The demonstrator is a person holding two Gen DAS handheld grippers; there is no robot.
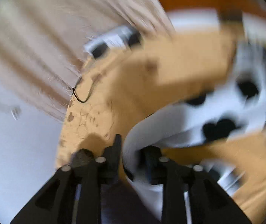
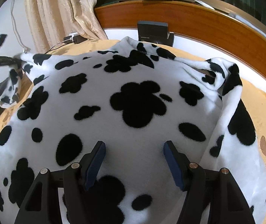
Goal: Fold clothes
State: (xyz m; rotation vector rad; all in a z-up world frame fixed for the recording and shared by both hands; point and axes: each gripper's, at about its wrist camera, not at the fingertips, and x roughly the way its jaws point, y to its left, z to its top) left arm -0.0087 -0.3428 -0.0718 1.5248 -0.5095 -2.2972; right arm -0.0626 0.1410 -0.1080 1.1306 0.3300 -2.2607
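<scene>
While my right gripper (image 2: 134, 160) hovers low over the white fleece garment with black cow-patch spots (image 2: 133, 102), its blue-padded jaws stand spread and empty, likely poised to pin the cloth for a fold. The garment lies flat on a tan patterned bedcover (image 2: 254, 97), filling the frame's middle, its long axis running lower left to upper right. At far left, my left gripper (image 2: 11, 61) pinches a sleeve edge, lifting it. My blurred left view shows white fleece (image 1: 133, 149) bunched between narrowly parted fingers.
</scene>
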